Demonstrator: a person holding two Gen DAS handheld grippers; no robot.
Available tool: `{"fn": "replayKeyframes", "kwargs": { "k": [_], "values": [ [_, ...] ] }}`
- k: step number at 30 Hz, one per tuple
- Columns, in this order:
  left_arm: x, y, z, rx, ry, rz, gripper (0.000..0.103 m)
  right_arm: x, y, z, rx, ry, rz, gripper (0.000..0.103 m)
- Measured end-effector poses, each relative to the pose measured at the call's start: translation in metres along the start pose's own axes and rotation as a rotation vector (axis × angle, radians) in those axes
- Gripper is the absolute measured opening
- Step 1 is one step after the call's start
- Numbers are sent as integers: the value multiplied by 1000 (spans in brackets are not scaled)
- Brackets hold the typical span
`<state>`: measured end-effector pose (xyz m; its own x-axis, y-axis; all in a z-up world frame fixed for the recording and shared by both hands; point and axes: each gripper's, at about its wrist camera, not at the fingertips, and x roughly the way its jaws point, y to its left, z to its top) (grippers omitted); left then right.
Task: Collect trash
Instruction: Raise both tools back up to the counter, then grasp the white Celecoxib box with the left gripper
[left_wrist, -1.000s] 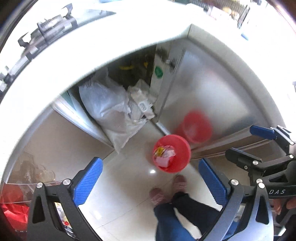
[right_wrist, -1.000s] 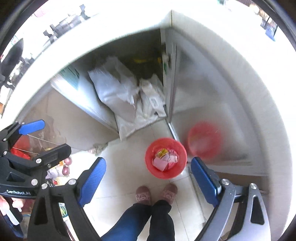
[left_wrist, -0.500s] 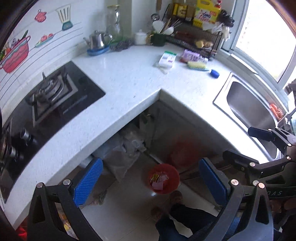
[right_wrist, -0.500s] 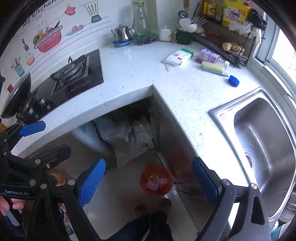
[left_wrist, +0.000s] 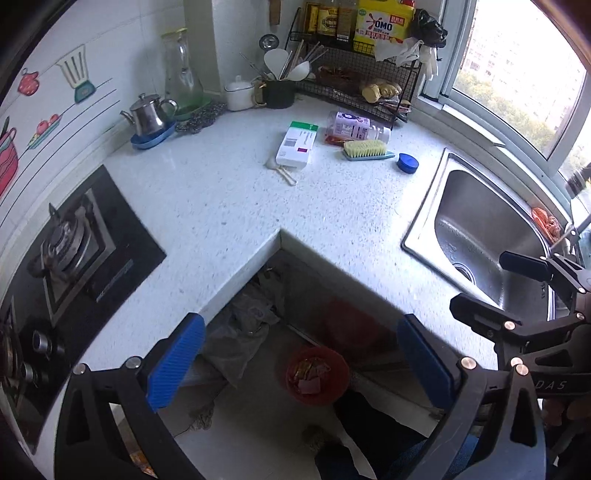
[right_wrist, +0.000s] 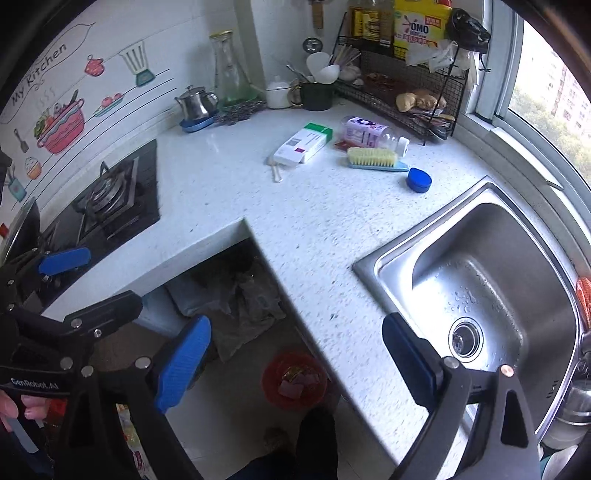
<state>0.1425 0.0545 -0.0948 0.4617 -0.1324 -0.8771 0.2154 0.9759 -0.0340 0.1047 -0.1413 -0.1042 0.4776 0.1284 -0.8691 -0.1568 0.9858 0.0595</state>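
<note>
while both my left gripper (left_wrist: 301, 363) and right gripper (right_wrist: 295, 363) hang spread and empty, the white carton (left_wrist: 297, 146) lies far across the counter (left_wrist: 229, 206); i should reach level, straddle its narrow sides, then carry it to the red bin (left_wrist: 318, 374).

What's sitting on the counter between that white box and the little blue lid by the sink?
A yellow-bristled scrub brush lies between the white box and the blue lid. The right wrist view shows it plainly, on the counter.
</note>
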Motion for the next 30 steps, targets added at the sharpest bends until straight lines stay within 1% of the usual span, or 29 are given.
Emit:
{"fn": "replayKeyframes", "kwargs": {
  "k": [6, 9, 17, 21, 24, 30],
  "values": [
    [35, -6, 66, 41, 6, 3, 103, 19, -33, 47, 24, -5, 1, 94],
    [53, -8, 96, 51, 9, -3, 103, 36, -48, 73, 22, -3, 3, 94],
    [121, -10, 177, 63, 48, -11, 103, 86, -88, 135, 25, 30, 15, 94],
    [158, -8, 205, 63, 78, -21, 103, 114, -106, 160, 23, 56, 15, 94],
    [184, -4, 221, 63, 101, -17, 103, 131, -119, 175, 35, 63, 24, 94],
    [228, 4, 243, 73, 141, -12, 103, 167, -136, 193, 27, 104, 37, 94]
  ]
}}
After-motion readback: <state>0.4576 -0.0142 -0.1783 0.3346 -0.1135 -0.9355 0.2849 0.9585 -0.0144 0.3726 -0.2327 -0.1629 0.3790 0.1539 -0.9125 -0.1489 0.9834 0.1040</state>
